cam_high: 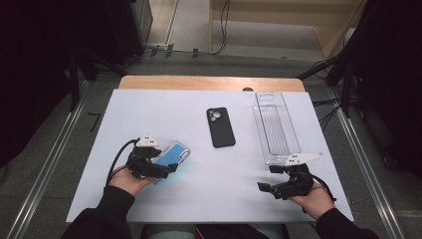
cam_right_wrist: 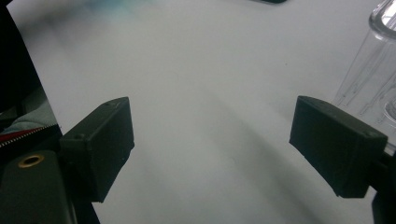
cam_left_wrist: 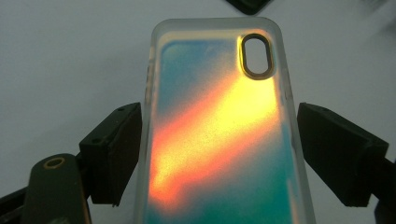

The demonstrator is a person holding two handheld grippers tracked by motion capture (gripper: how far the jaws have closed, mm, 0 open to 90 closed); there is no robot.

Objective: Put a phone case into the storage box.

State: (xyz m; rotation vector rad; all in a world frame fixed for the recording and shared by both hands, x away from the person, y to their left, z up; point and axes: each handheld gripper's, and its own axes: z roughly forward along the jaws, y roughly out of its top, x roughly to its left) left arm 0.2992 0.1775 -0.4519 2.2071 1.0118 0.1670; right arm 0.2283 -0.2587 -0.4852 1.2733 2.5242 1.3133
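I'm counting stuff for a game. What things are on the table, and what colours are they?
iridescent phone case: one, blue-green and orange with a clear rim, near left of the table, between the left tongs' pads
black phone: one, black, flat at the table's middle, camera end away from the person
clear tray: one, see-through plastic, long, right side
table: one, white top, wooden far edge
left tongs: one, black, around the case
right tongs: one, black, open, nothing between them, near the tray's close end

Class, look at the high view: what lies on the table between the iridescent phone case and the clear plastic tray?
The black phone lies face down between the iridescent phone case and the clear plastic tray, apart from both, in the high view.
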